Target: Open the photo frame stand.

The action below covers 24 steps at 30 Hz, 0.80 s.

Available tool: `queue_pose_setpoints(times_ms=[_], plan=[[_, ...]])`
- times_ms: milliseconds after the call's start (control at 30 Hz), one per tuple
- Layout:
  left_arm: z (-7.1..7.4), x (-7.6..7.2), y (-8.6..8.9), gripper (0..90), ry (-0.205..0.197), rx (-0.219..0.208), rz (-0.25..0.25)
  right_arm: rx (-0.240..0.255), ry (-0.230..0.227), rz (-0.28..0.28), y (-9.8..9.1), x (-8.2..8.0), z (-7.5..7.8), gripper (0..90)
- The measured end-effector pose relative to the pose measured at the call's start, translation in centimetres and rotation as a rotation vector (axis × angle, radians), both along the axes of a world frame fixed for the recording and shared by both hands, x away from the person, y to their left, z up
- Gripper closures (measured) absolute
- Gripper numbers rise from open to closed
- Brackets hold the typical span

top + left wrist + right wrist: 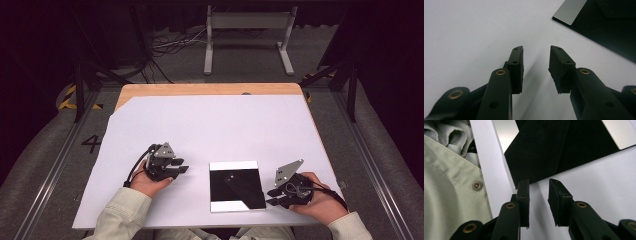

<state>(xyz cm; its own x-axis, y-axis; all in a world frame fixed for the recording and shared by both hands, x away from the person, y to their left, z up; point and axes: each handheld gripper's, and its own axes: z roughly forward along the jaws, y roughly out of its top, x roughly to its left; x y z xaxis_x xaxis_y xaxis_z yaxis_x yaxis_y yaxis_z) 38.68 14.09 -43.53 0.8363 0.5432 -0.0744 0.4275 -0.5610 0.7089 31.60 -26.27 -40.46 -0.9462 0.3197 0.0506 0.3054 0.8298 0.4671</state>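
High view: a desk (210,89) with a wooden far edge, covered by a large white sheet (210,125) whose far left corner is cut at a slant. A black square panel (236,186) with pale strips along its far and near edges lies flat on the sheet near the desk's near edge, between the two hands. The left gripper (181,170) sits to the panel's left, apart from it, with bare sheet between its tips and the panel's left edge. The right gripper (270,197) sits at the panel's right edge, its tips close by the near right corner; whether they touch it cannot be told. The far half of the sheet offers wide open room.

Left gripper view: the left gripper (536,66) has its jaws spread with nothing between them, just above bare sheet; a corner of the panel (606,32) lies ahead to the right.

Right gripper view: the right gripper (539,195) has its jaws spread and unloaded, pointing at a corner of the panel (544,150), whose edge lies just ahead of the tips. A pale sleeve (446,195) borders the sheet's edge on the left.
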Motion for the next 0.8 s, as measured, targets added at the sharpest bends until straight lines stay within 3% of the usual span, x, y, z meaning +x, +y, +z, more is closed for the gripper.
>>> queue_pose_setpoints(times_ms=[467, 800], plan=[[-0.1, 0.0, -0.1, 64.3, 0.004, 0.005, 0.001, -0.087, 0.052, 0.055, 0.7, -0.5, -0.6, 79.6], [-0.1, 0.0, -0.2, 64.2, -0.002, 0.006, -0.003, -0.134, 0.062, 0.082, 1.5, -0.5, -0.7, 85.1]])
